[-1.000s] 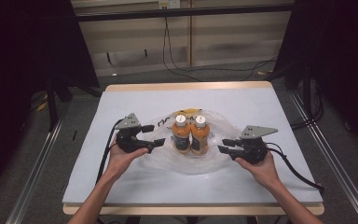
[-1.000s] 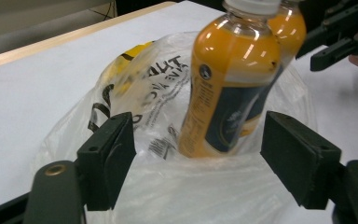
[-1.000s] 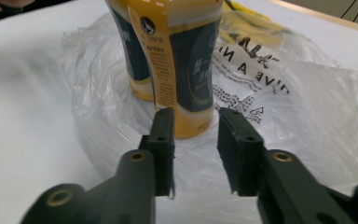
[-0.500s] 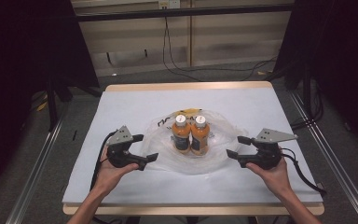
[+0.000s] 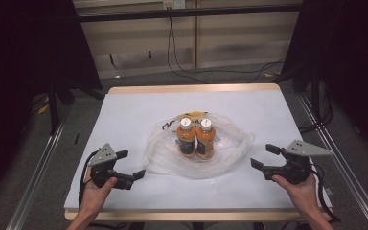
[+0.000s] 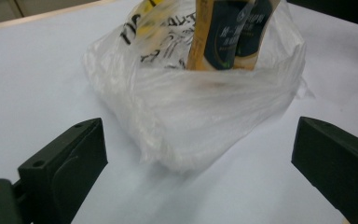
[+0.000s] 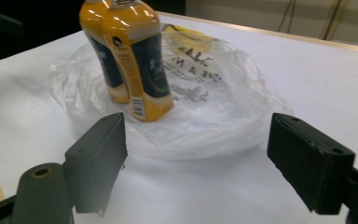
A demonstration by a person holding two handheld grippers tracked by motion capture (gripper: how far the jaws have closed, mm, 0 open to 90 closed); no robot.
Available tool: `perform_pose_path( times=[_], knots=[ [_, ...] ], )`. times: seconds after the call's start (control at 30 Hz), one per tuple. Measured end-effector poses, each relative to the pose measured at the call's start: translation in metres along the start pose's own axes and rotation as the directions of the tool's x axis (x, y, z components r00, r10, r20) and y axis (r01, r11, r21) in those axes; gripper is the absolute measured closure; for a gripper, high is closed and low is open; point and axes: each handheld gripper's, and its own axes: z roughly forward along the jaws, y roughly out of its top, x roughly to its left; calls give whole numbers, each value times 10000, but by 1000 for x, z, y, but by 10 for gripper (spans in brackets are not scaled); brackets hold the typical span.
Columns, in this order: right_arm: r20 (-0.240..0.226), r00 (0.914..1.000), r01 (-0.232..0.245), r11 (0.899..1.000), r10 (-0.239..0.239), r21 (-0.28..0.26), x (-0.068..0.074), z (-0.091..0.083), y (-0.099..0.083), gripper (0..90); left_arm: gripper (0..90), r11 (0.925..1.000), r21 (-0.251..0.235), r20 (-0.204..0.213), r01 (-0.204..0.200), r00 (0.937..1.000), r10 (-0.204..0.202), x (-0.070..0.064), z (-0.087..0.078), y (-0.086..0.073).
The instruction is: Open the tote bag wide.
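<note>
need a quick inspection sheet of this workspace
surface: white table, wooden edge, bare apart from the job's things
job's things: two orange bottles upright, side by side, touching, on a flattened clear bag
clutter: nothing seen
grippers: left gripper and right gripper both open, either side of the bag, apart from it
cables: one trails from each gripper; more cables on the floor behind
surroundings: dark curtains, metal rails beside the table

Bare table [image 5: 124, 115] is left open from nine through twelve to three o'clock of the plastic bag [image 5: 230, 155]; its centre is blocked by two upright bottles [image 5: 196, 139].
</note>
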Motion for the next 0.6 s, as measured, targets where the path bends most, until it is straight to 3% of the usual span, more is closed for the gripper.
perform_pose_path(
  times=[0.07, 0.27, 0.33, 0.5, 0.6],
  knots=[
    [374, 9992, -117, 9999, 115, 48, -5, -10, -8, 184, 27, 9998, 76, -76, 191, 9998, -191, 1, -6, -12],
    [709, 9962, -496, 9987, 505, -137, -13, -19, -19, 175, 27, 9981, -84, -454, 614, 9971, -618, 8, -14, -30],
    [817, 9940, -714, 9973, 724, -156, -15, -21, -24, 172, 28, 9981, -120, -422, 607, 9972, -612, 9, -19, -34],
    [1008, 9907, -914, 9958, 919, -92, -16, -23, -31, 157, 27, 9976, -409, -884, 554, 9943, -588, 12, -33, -40],
    [1057, 9904, -882, 9961, 886, -84, -16, -24, -31, 151, 28, 9960, -517, -1096, 731, 9909, -784, 16, -37, -44]
  ],
)
